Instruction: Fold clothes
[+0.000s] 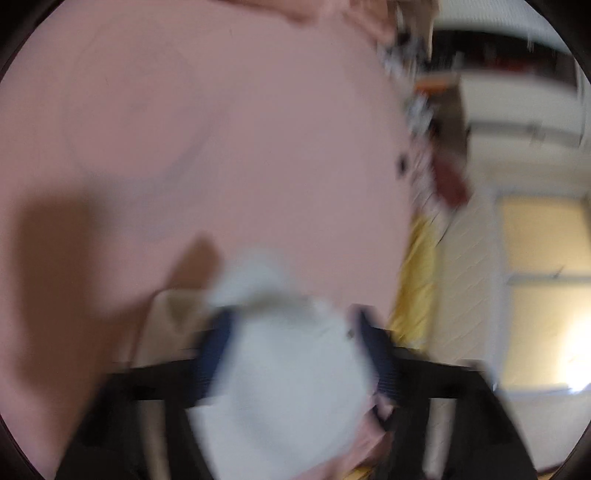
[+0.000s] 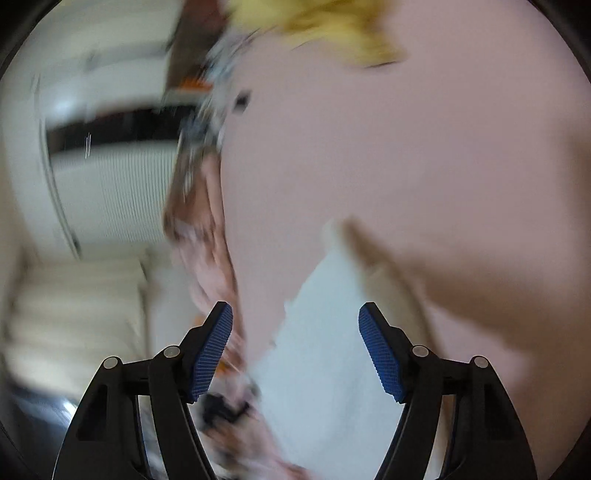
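White soft cloth garment (image 2: 325, 350) lies on the pink bedsheet (image 2: 406, 155) at 6 o'clock, between the wide-open, unclamped jaws of left gripper (image 1: 291, 347) and right gripper (image 2: 295, 347); loose fabric may bunch, spoiling the fold.

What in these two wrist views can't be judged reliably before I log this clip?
- Left wrist view: motion blur hides whether the left gripper pads press the white cloth garment between them.
- Left wrist view: the small dark spot on the pink bed sheet is too small to identify.
- Right wrist view: the crumpled yellow fabric is cut off by the top edge.
- Right wrist view: the patterned pink-and-brown cloth is smeared by blur.
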